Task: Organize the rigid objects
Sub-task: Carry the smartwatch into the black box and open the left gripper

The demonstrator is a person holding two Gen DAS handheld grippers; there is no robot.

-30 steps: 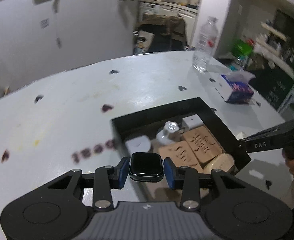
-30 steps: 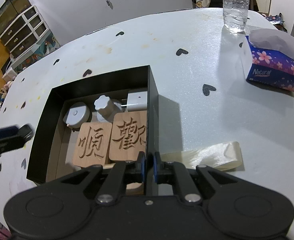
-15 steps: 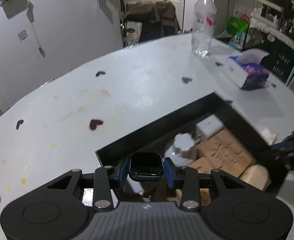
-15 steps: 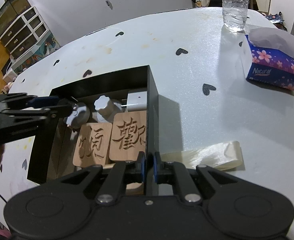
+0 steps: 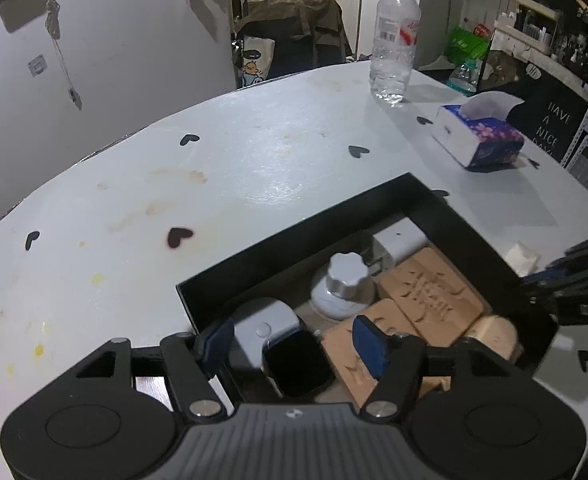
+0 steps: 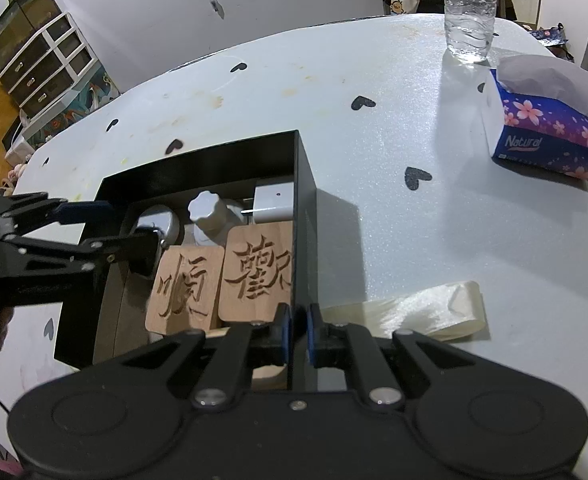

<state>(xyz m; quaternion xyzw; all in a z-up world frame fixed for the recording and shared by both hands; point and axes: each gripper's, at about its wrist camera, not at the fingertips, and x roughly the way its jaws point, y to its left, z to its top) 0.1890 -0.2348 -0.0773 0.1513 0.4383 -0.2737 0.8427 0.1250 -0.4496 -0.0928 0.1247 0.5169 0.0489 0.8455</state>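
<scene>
One black box (image 5: 470, 224) on white table (image 5: 254, 168); inside, two carved wooden blocks (image 6: 254, 276), one white jar (image 5: 344, 284). One smartwatch (image 5: 296, 362), black square face, lying in box between left gripper (image 5: 294, 346) pads, jaws just opened, clear of it. Right gripper (image 6: 297, 334) angled down, clamped on box wall.

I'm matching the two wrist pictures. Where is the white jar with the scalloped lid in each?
Left wrist: the white jar stands mid-box, right of centre, behind the smartwatch.
Right wrist: the jar is left of centre, behind the carved wooden blocks.
Shared landmark: the black box.
</scene>
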